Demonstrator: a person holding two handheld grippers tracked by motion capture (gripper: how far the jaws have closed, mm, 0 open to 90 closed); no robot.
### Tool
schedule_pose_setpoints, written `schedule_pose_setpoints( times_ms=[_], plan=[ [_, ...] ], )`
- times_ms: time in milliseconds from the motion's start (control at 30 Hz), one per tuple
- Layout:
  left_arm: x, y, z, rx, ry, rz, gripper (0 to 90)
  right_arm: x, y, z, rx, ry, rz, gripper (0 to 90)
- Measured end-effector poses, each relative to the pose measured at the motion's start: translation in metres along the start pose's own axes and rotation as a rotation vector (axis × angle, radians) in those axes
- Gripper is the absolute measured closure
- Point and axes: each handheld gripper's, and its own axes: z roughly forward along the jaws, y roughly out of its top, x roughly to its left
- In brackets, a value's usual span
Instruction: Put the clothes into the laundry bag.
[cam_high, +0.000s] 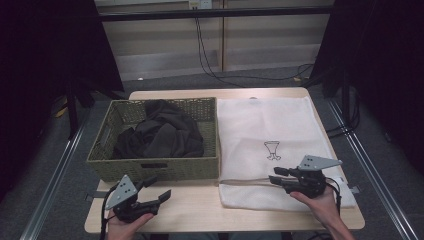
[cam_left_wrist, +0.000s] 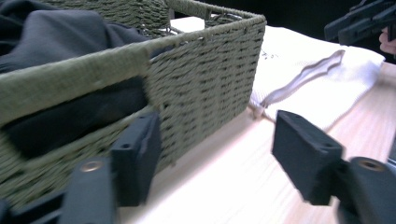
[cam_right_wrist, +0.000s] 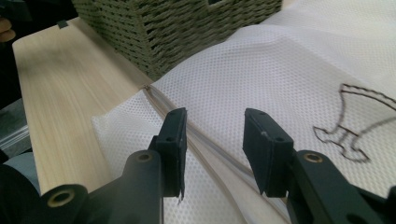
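A green woven basket holds crumpled dark clothes on the left half of the table. To its right a white mesh laundry bag lies flat, with its zipper running along the near part. My left gripper is in front of the basket's near wall, open with nothing between its jaws. My right gripper hovers over the bag's near part, open. Its jaws stand on either side of the zipper and do not press on it.
The bag carries a small dark drawn emblem. A strip of bare wooden table runs along the near edge, between the two hands. Cables lie on the floor behind the table, and dark curtains hang at both sides.
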Motion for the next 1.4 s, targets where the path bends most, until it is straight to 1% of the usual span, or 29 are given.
schedule_pose_setpoints(
  times_ms=[33,100,133,200,233,300,333,367,400,433,467,567,600,700,733,767,833,867,900,933,1033,1067,1100,1167,1200,1233,1267,1367,1400],
  plan=[
    [-0.002,0.002,0.003,0.006,-0.002,0.007,33.2,0.0,0.003,0.004,0.005,0.005,-0.004,61.3],
    [-0.004,0.004,0.009,-0.006,-0.037,-0.021,35.1,0.001,0.008,0.011,0.02,0.024,-0.025,61.7],
    [-0.007,0.005,0.017,0.003,-0.034,-0.015,37.7,0.001,0.013,0.018,0.036,0.04,-0.04,62.6],
    [-0.008,0.006,0.021,0.015,-0.029,-0.001,37.8,0.002,0.016,0.021,0.046,0.049,-0.048,63.0],
    [-0.009,0.007,0.024,0.014,-0.045,0.013,39.0,0.002,0.019,0.025,0.063,0.06,-0.065,63.3],
    [-0.013,0.01,0.031,0.022,-0.054,0.017,45.0,0.0,0.025,0.037,0.112,0.087,-0.085,65.9],
    [-0.014,0.012,0.034,0.027,-0.068,0.035,45.0,0.0,0.025,0.037,0.112,0.087,-0.085,65.9],
    [-0.015,0.014,0.038,0.023,-0.091,0.035,46.4,-0.001,0.026,0.042,0.121,0.099,-0.089,67.0],
    [-0.016,0.017,0.042,0.021,-0.106,0.035,51.6,-0.001,0.026,0.05,0.131,0.112,-0.091,68.0],
    [-0.018,0.019,0.047,0.025,-0.118,0.035,51.6,-0.001,0.026,0.05,0.131,0.112,-0.091,68.0],
    [-0.02,0.021,0.052,0.037,-0.132,0.045,54.6,-0.002,0.024,0.058,0.142,0.126,-0.088,68.1],
    [-0.027,0.029,0.069,0.062,-0.179,0.069,56.7,-0.003,0.022,0.065,0.158,0.13,-0.083,67.4],
    [-0.03,0.032,0.074,0.073,-0.185,0.089,60.2,-0.005,0.022,0.069,0.172,0.136,-0.079,66.3],
    [-0.037,0.039,0.087,0.073,-0.217,0.077,61.5,-0.008,0.024,0.073,0.195,0.136,-0.094,66.3],
    [-0.042,0.04,0.095,0.072,-0.23,0.074,63.0,-0.011,0.022,0.077,0.199,0.142,-0.079,66.6],
    [-0.042,0.04,0.095,0.072,-0.23,0.074,63.1,-0.011,0.022,0.077,0.199,0.142,-0.079,66.6],
    [-0.046,0.038,0.105,0.102,-0.249,0.1,64.8,-0.011,0.017,0.083,0.219,0.14,-0.084,66.4],
    [-0.048,0.037,0.11,0.119,-0.254,0.094,66.2,-0.011,0.015,0.086,0.229,0.14,-0.086,66.0],
    [-0.051,0.034,0.12,0.148,-0.284,0.101,69.7,-0.01,0.012,0.088,0.243,0.132,-0.095,62.7],
    [-0.051,0.034,0.12,0.148,-0.284,0.101,71.5,-0.01,0.012,0.088,0.243,0.132,-0.095,62.7],
    [-0.062,0.027,0.135,0.182,-0.32,0.107,73.7,-0.011,0.012,0.088,0.233,0.126,-0.093,59.1],
    [-0.07,0.023,0.147,0.241,-0.336,0.16,75.3,-0.013,0.01,0.09,0.245,0.127,-0.103,56.1],
    [-0.07,0.023,0.147,0.241,-0.336,0.16,75.8,-0.013,0.01,0.09,0.245,0.127,-0.103,56.1],
    [-0.074,0.018,0.155,0.248,-0.36,0.134,76.8,-0.014,0.007,0.093,0.262,0.119,-0.111,54.7],
    [-0.078,0.014,0.161,0.272,-0.363,0.136,77.0,-0.015,0.005,0.093,0.262,0.121,-0.107,54.3],
    [-0.078,0.014,0.161,0.272,-0.363,0.136,77.0,-0.015,0.005,0.093,0.262,0.121,-0.107,54.3],
    [-0.08,0.01,0.166,0.311,-0.359,0.143,77.0,-0.015,0.005,0.093,0.262,0.12,-0.119,54.3],
    [-0.08,0.01,0.166,0.325,-0.344,0.148,77.0,-0.014,0.005,0.093,0.257,0.112,-0.13,54.2],
    [-0.077,0.009,0.167,0.362,-0.349,0.146,76.9,-0.014,0.005,0.094,0.261,0.109,-0.146,54.3]
  ],
)
